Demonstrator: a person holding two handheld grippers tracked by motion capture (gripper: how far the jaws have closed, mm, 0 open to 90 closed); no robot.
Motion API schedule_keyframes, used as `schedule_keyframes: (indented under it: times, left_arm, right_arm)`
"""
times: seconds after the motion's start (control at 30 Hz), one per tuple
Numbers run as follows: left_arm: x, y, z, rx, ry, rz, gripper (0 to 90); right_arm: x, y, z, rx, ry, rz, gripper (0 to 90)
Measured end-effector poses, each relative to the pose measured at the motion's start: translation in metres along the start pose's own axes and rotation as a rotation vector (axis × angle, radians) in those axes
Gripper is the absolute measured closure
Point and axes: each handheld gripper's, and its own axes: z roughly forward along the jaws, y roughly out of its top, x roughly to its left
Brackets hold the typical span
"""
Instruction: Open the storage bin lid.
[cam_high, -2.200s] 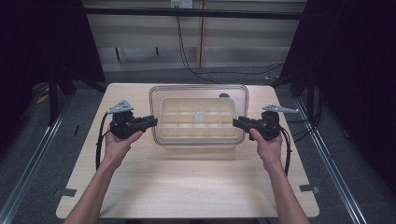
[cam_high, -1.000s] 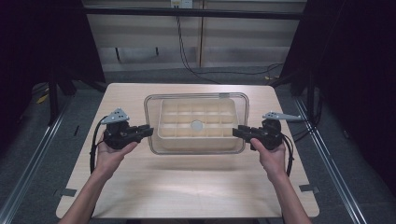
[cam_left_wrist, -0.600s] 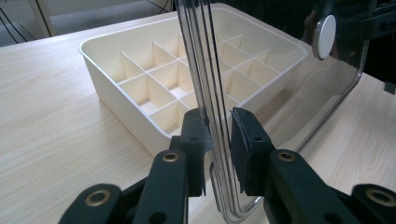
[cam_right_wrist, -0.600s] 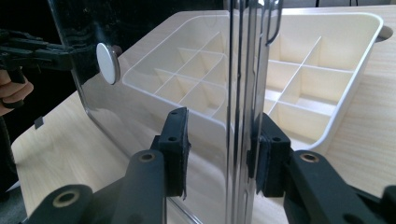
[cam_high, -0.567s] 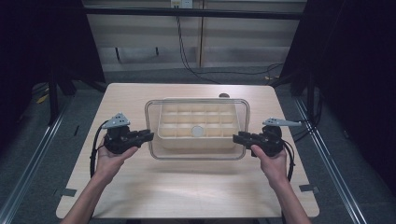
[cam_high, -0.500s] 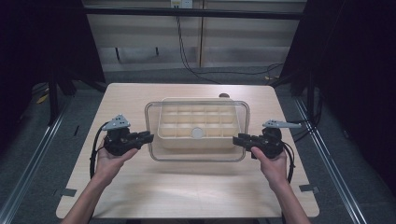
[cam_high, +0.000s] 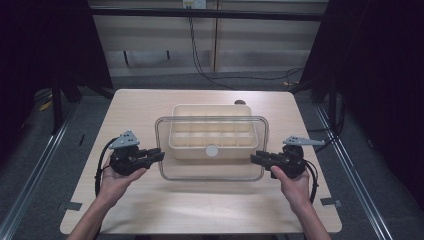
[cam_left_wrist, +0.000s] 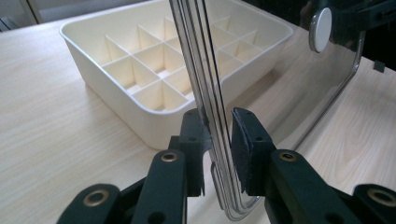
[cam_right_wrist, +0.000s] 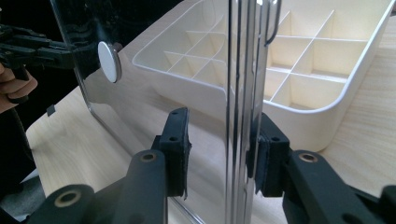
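A clear plastic lid with a round white knob hangs between my two grippers. It overlaps the near half of a cream tray divided into several compartments. My left gripper is shut on the lid's left edge, and in the left gripper view its pads pinch the clear rim. My right gripper is shut on the lid's right edge. In the right gripper view the rim stands between the pads, with the tray behind it.
The tray rests mid-table on a light wooden tabletop. A small dark object lies just behind the tray. Tape marks sit near the table's front corners. Bare wood stretches in front of the lid and on both sides.
Both hands have drawn the lid toward the person and slightly down. It covered the tray squarely before and now overhangs the tray's near side.
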Motion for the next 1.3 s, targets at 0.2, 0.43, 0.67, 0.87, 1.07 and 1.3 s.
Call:
schedule_keyframes:
  times: [0.2,0.43,0.67,0.87,1.07,1.3]
  left_arm:
    - [-0.003,-0.003,-0.004,0.005,0.002,0.006,75.0]
    - [-0.007,-0.008,-0.006,0.009,-0.019,-0.003,75.1]
    - [-0.012,-0.013,-0.013,0.018,-0.019,-0.003,75.2]
    - [-0.017,-0.019,-0.015,0.02,-0.023,-0.02,75.2]
    - [-0.021,-0.024,-0.018,0.034,-0.027,-0.021,75.1]
    - [-0.024,-0.033,-0.02,0.055,-0.053,-0.027,75.4]
  right_arm:
    - [0.005,-0.006,-0.003,0.008,0.007,-0.009,63.4]
    - [0.01,-0.011,-0.008,0.017,0.01,-0.009,63.8]
    - [0.018,-0.019,-0.013,0.022,0.022,-0.003,64.7]
    - [0.02,-0.024,-0.016,0.036,0.034,0.004,65.1]
    - [0.022,-0.029,-0.019,0.044,0.045,0.012,65.6]
    - [0.025,-0.041,-0.023,0.054,0.083,0.032,67.3]
